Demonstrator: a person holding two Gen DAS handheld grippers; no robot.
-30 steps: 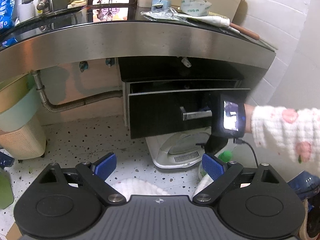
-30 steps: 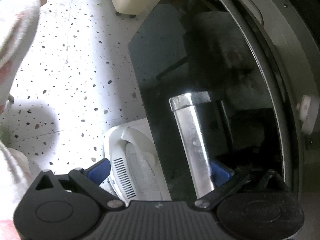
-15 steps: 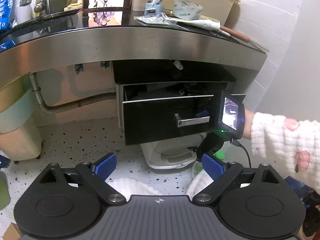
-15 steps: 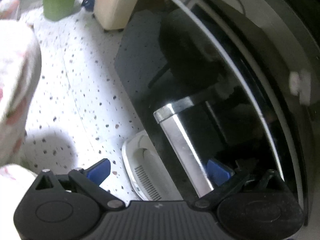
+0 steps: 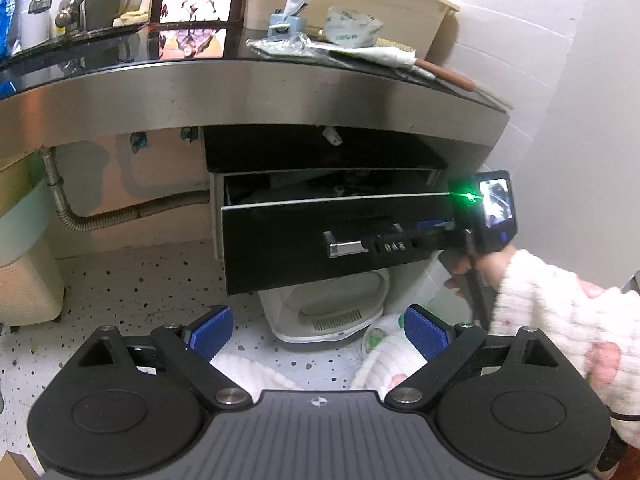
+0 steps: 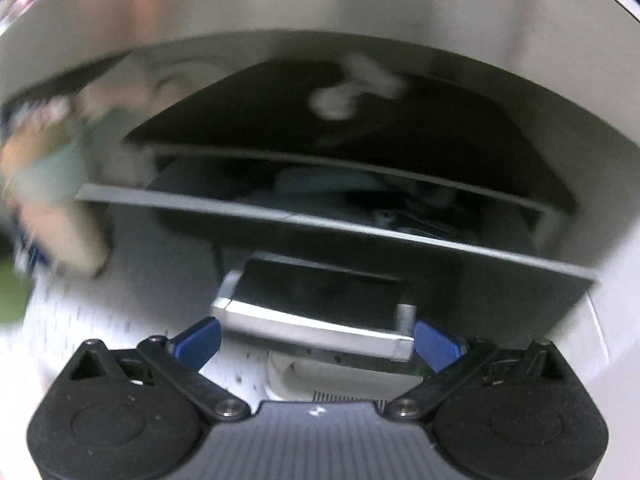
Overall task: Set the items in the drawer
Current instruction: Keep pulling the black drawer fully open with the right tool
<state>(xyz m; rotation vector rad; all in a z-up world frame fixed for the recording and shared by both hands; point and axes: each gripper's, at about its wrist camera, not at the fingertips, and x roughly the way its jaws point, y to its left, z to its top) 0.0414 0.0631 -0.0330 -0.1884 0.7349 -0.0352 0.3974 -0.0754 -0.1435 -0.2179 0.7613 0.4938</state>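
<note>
Two grippers show, and neither holds an item for the drawer. At the lower centre of the left wrist view the left gripper (image 5: 318, 332), black with blue pads, stands with its jaws spread wide and nothing between them, over speckled white terrazzo floor (image 5: 132, 292). In the middle of that frame the glossy black drawer (image 5: 292, 240) sits partly pulled out beneath a curved brushed-steel counter edge (image 5: 240, 96), its dark inside showing above the front panel; what lies inside is too dim to name. At the right of the frame the right gripper (image 5: 430, 226) reaches in from a hand in a fluffy white sleeve (image 5: 560, 320) and meets the drawer's silver metal bar handle (image 5: 346, 246). In the blurred right wrist view, that handle (image 6: 316, 330) lies across the lower centre, between the blue pads, which are spread apart at either end of it; whether they touch it I cannot tell. A white plastic bin (image 5: 332, 308) stands on the floor under the drawer. On the counter, at the top of the left wrist frame, are a lit phone screen (image 5: 196, 0) and a white tape roll (image 5: 352, 26).
</note>
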